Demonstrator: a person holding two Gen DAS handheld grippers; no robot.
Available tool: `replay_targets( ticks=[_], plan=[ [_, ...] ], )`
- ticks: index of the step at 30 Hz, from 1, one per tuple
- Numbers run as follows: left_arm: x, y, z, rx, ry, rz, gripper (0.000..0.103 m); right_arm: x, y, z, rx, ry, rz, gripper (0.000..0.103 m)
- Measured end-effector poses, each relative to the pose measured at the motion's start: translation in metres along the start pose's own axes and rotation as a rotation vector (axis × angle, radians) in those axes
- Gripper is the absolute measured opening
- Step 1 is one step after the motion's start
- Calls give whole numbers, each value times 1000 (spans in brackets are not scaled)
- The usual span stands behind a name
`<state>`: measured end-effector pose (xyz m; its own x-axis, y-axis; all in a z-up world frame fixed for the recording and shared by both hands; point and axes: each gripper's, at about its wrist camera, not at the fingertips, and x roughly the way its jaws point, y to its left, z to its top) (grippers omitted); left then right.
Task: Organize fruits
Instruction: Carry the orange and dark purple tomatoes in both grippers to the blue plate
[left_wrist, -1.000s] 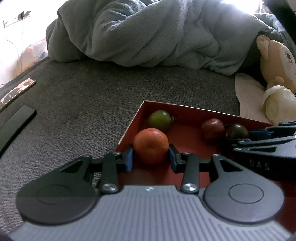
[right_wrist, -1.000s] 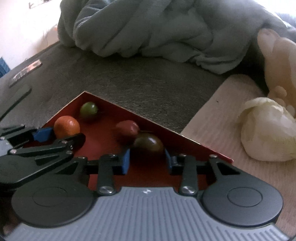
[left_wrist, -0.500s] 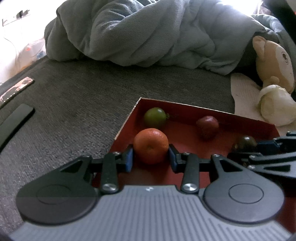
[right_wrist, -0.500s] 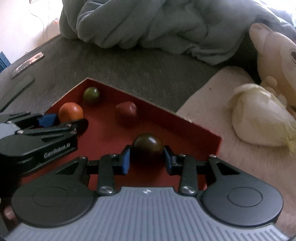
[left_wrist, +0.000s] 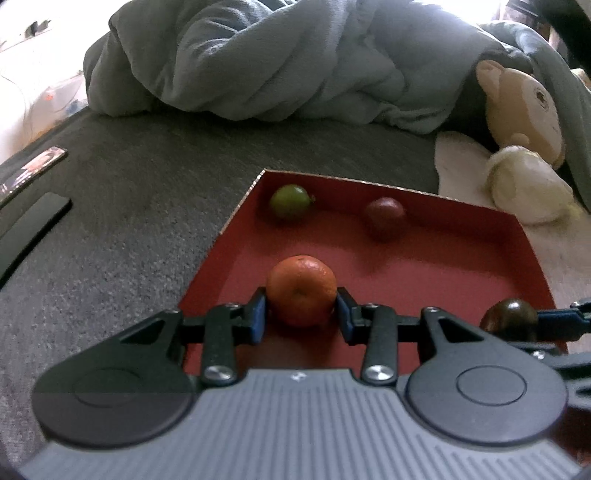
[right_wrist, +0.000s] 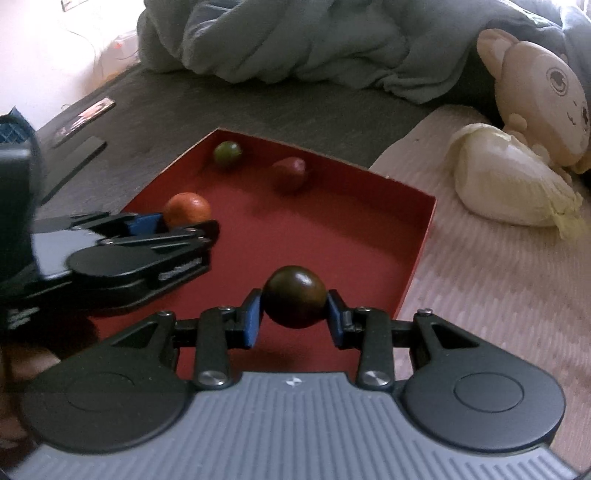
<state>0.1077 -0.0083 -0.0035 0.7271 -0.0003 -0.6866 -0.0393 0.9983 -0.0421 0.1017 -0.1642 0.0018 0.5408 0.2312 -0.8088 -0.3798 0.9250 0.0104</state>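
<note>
The left gripper (left_wrist: 301, 319) pinches a round orange mandarin (left_wrist: 301, 291); the right gripper (right_wrist: 294, 320) pinches a shiny dark brown-green round fruit (right_wrist: 295, 302) over the red cardboard tray (right_wrist: 417, 236).

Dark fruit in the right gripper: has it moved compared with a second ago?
Yes. The dark fruit, clamped in the right gripper, was close to the red fruit; it now sits well back toward the red tray's near end.
</note>
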Motion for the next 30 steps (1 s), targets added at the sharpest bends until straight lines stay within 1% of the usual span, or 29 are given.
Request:
replay_targets(
  ticks=[5, 10, 15, 24, 30],
  plan=[
    [-9, -6, -8, 17, 4, -5, 42, -17, 9, -16, -1, 1, 14, 42],
    [-21, -2, -13, -10, 16, -31, 42, -32, 11, -28, -1, 4, 22, 42],
    [-35, 2, -17, -19, 0, -21, 42, -46, 12, -39, 4, -4, 28, 42],
    [-59, 6, -40, 18, 17, -4, 41, -69, 19, -55, 13, -26, 48, 42],
    [-75, 7, -54, 42, 11, 5, 41, -82, 22, -66, 19, -39, 57, 42]
  ],
)
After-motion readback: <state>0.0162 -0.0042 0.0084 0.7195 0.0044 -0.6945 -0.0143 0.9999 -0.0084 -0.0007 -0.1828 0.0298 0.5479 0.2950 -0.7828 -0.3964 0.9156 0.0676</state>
